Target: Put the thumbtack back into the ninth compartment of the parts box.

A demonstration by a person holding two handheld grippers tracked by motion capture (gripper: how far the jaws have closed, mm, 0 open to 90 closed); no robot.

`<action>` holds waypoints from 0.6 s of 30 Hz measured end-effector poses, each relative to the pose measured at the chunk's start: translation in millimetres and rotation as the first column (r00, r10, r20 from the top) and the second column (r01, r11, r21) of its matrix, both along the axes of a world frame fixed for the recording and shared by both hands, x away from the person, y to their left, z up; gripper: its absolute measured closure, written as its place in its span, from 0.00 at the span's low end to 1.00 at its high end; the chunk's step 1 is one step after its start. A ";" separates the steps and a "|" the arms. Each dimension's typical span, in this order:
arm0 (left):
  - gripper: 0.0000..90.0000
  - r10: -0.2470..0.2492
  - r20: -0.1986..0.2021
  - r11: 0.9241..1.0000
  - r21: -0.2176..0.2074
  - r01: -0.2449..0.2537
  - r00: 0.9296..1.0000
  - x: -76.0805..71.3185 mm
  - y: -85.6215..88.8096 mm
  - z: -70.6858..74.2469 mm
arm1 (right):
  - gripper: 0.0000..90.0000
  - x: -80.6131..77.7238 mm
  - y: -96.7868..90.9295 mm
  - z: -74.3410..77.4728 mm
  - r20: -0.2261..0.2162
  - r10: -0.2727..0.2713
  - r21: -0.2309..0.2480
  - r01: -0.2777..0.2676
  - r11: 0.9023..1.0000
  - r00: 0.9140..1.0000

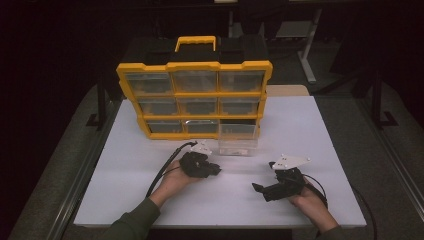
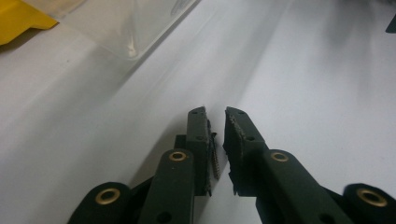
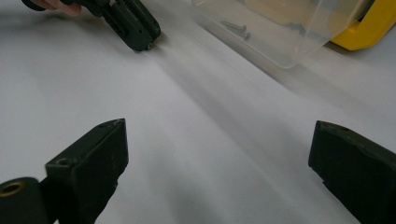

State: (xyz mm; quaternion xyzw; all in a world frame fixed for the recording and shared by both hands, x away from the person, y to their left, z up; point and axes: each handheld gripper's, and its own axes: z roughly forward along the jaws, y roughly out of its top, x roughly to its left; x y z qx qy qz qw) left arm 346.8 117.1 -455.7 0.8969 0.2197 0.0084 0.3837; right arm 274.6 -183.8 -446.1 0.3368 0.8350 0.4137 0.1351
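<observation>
On the white table (image 1: 310, 130), I am pinching a screw (image 2: 215, 156) with my left gripper (image 2: 215, 113), squeezing gently; the right gripper (image 3: 217, 135) is gaping empty.

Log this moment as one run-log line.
left gripper: fingers nearly shut, pinching a screw | right gripper: open, empty, over table | clear bin: out of organizer, screws inside
</observation>
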 end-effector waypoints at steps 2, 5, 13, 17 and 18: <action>0.92 -0.001 0.005 1.000 0.000 0.001 1.000 -0.1 -0.3 -0.3 | 0.05 -0.1 0.1 0.0 0.000 0.000 0.001 0.000 1.000 1.000; 0.94 -0.002 0.008 1.000 0.008 0.002 1.000 0.8 0.2 -0.1 | 0.04 -0.2 0.2 0.1 0.001 0.001 -0.001 -0.001 1.000 1.000; 0.97 0.002 0.008 1.000 0.000 -0.002 1.000 1.2 0.3 -0.8 | 0.04 -0.1 0.4 -0.1 0.001 0.001 -0.001 -0.001 1.000 1.000; 0.97 -0.005 0.003 1.000 0.007 0.005 1.000 1.3 0.7 0.6 | 0.04 -0.2 0.3 0.1 0.001 0.000 -0.001 0.000 1.000 1.000; 0.97 -0.008 0.001 1.000 0.010 0.008 1.000 1.3 1.2 1.4 | 0.04 -0.2 0.1 0.1 0.002 0.000 0.000 0.000 1.000 1.000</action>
